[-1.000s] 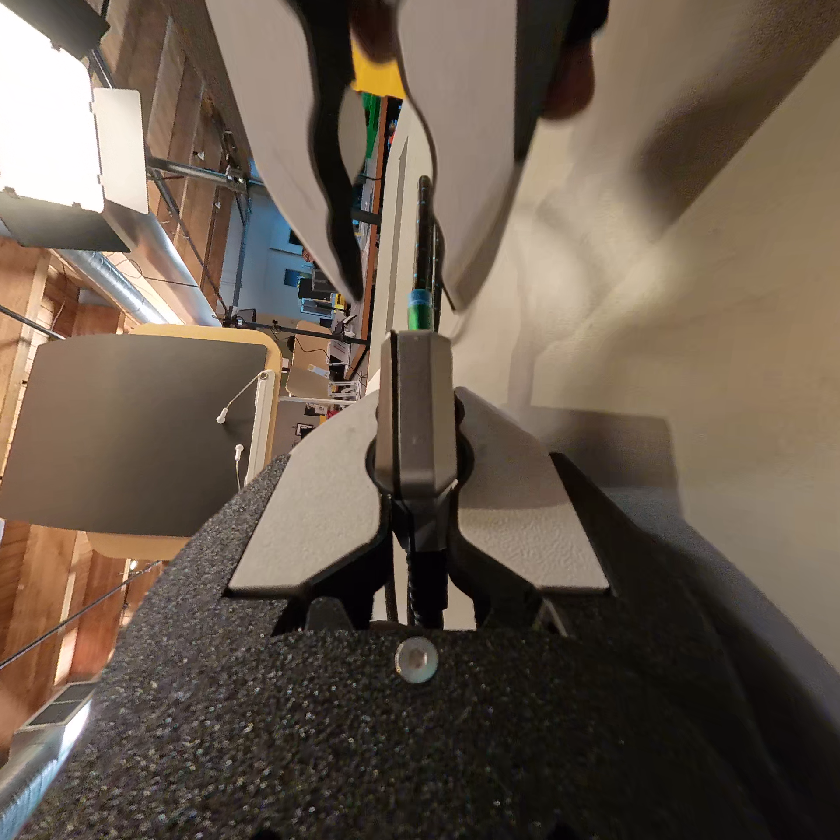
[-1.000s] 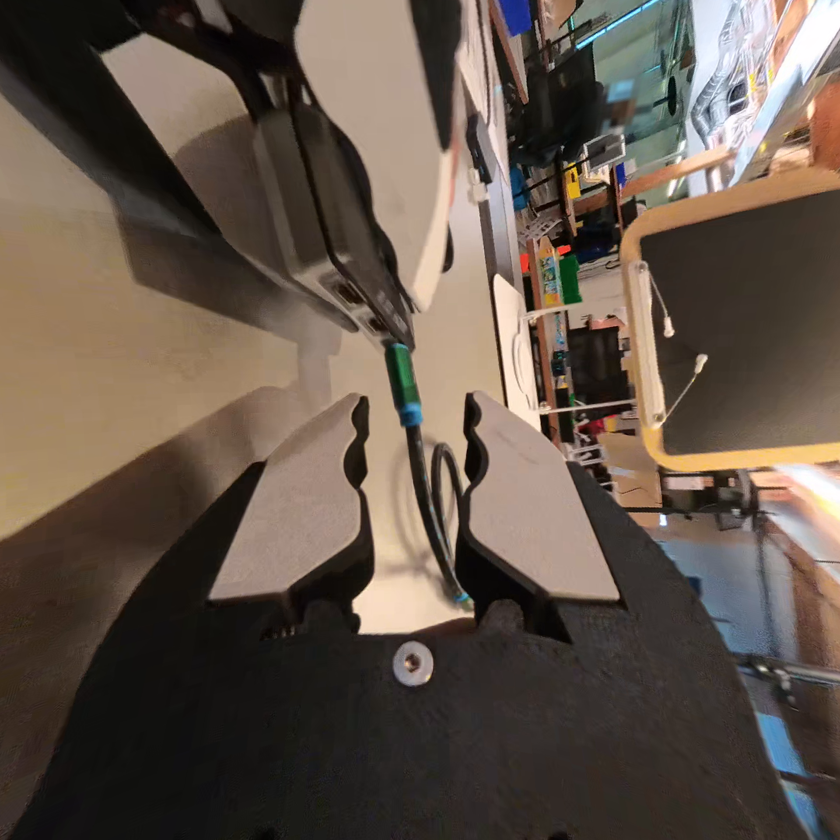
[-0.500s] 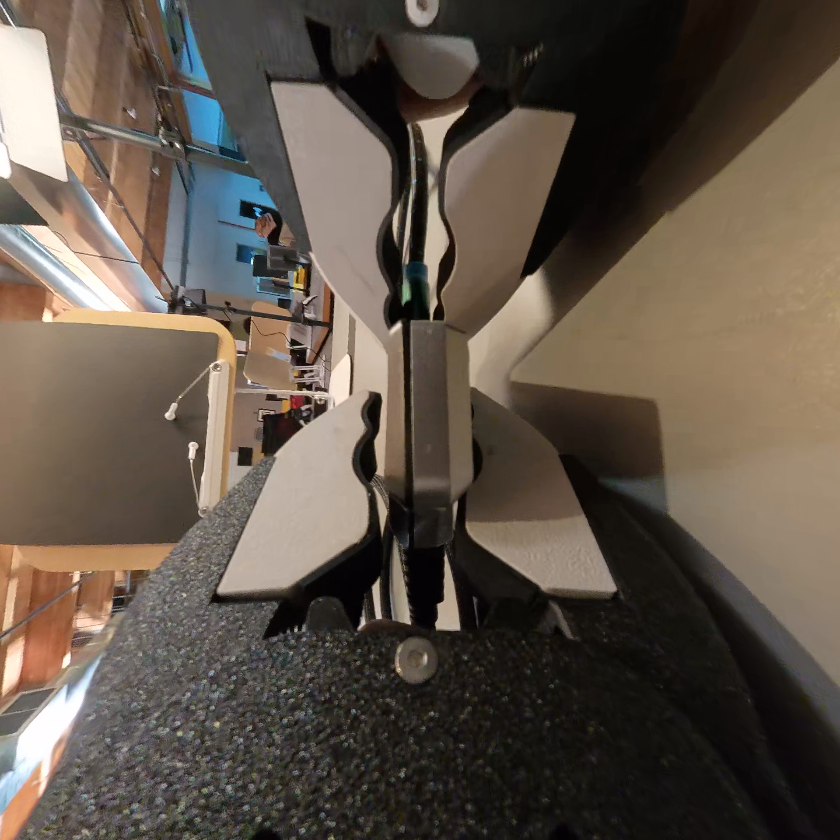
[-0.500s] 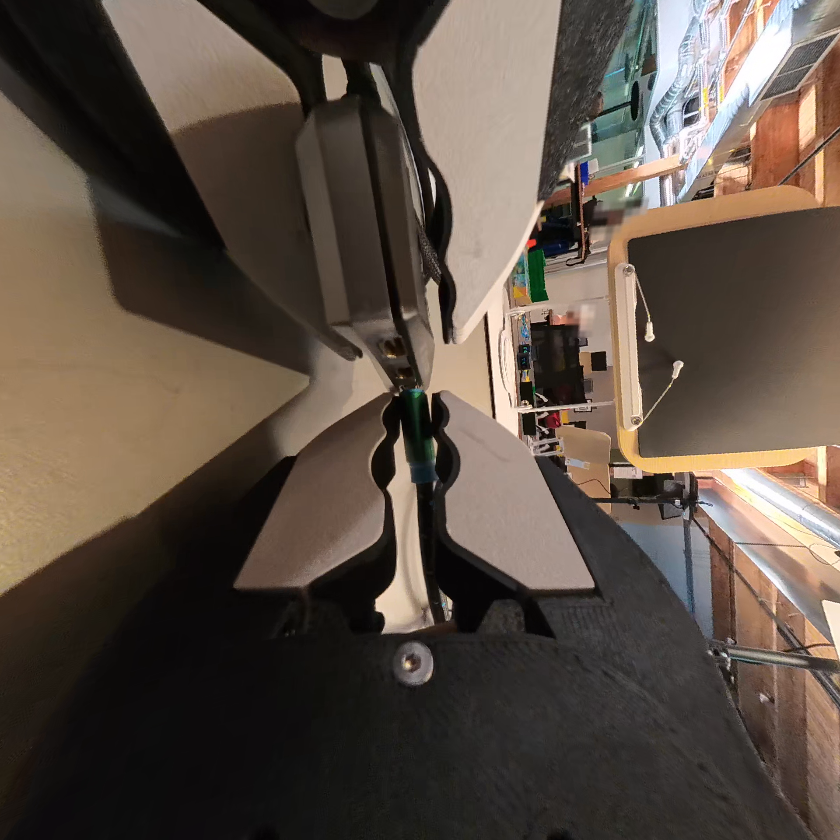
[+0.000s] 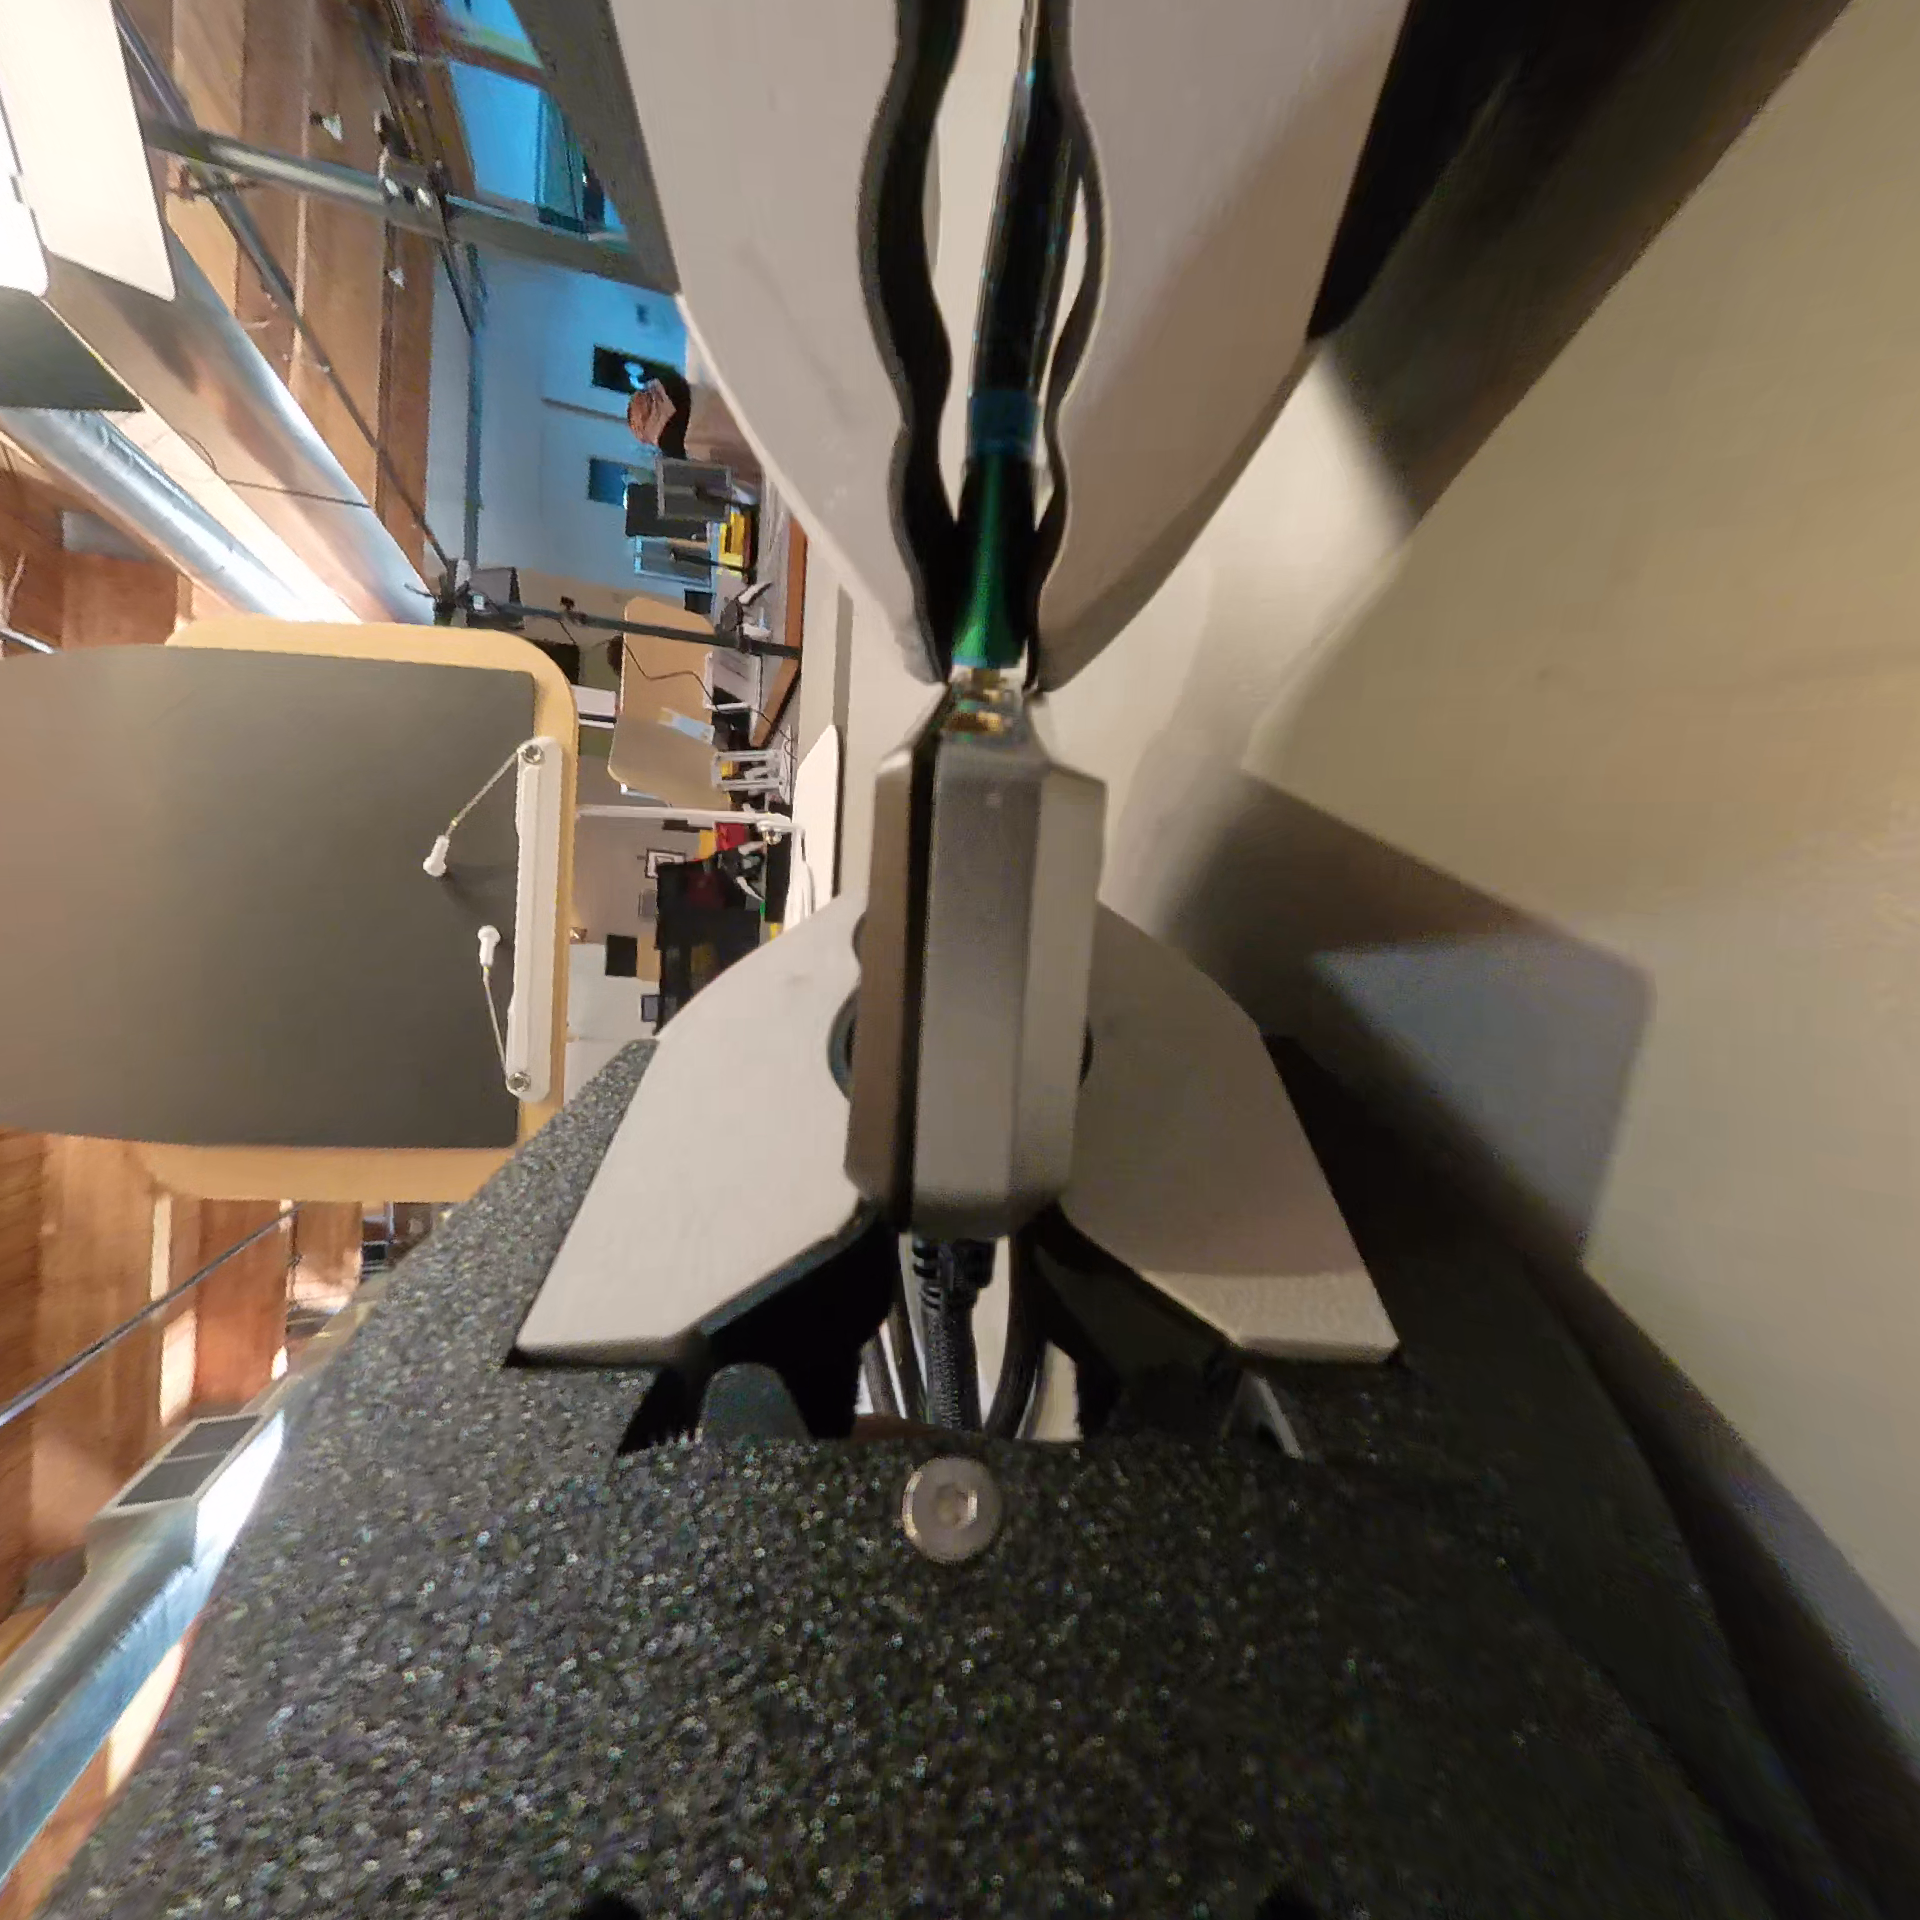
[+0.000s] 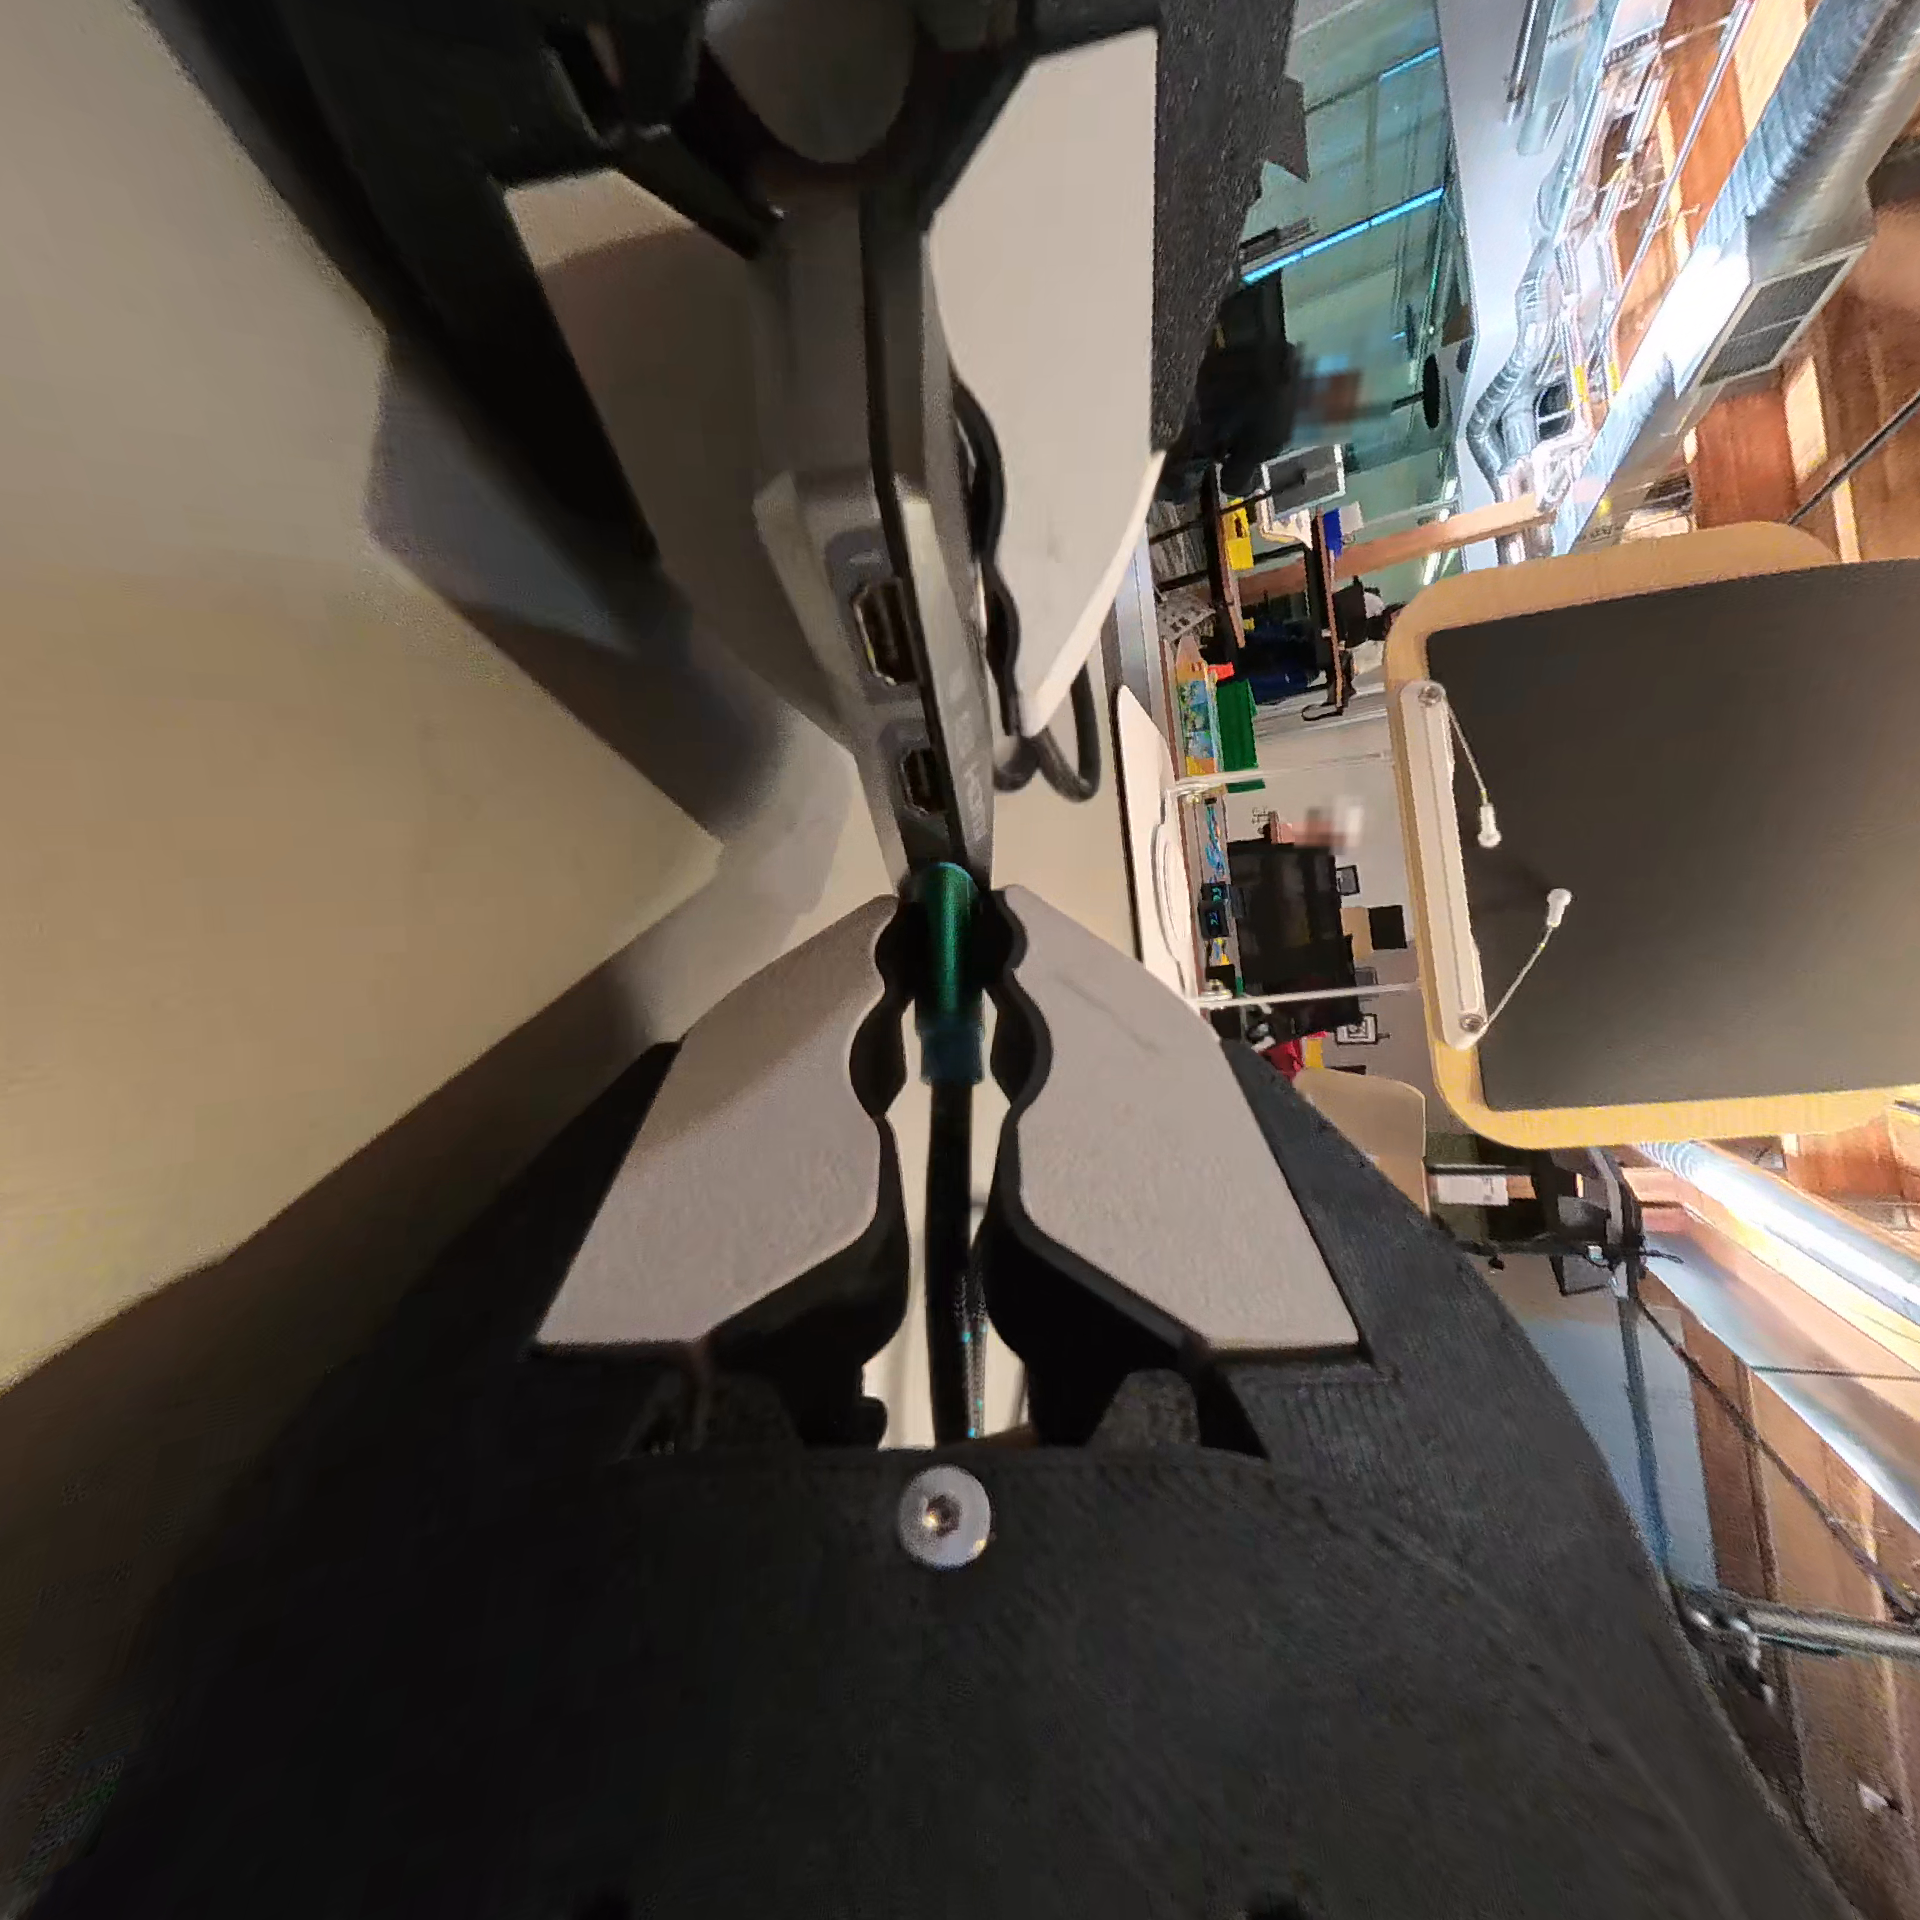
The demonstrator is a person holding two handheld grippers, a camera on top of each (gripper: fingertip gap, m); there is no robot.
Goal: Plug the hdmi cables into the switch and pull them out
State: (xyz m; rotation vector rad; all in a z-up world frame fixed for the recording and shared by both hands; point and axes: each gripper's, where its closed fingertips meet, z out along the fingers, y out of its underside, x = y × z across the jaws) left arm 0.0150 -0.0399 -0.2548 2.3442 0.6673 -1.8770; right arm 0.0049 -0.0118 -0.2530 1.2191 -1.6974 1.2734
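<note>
My left gripper point(image 5: 971, 935) is shut on the grey HDMI switch point(image 5: 977, 987), held edge-on above the pale table point(image 5: 1610, 675). A black braided cable point(image 5: 945, 1340) leaves the switch's near end. My right gripper point(image 5: 987, 665) faces it from above, shut on the green HDMI plug point(image 5: 987, 561). A short gold connector tip point(image 5: 977, 712) shows between plug and switch. In the right wrist view my right gripper point(image 6: 948, 914) clamps the green plug point(image 6: 945, 956) at the switch's point(image 6: 821, 540) lower corner. Two ports point(image 6: 883, 634) beside it stand open. The left gripper's finger point(image 6: 1039, 416) shows above.
Both views are rolled sideways. The table point(image 6: 260, 727) fills one side. A black board with a wooden rim point(image 5: 260, 883) point(image 6: 1662, 831) stands behind. Shelves, desks and ducts lie farther back. The plug's black cable point(image 6: 951, 1247) runs back between my right fingers. My left and right fingertips are right by each other.
My right gripper, open around the cable a second ago, moved up and shut on the green plug. The gold connector tip now shows between plug and switch. The left gripper keeps hold of the switch.
</note>
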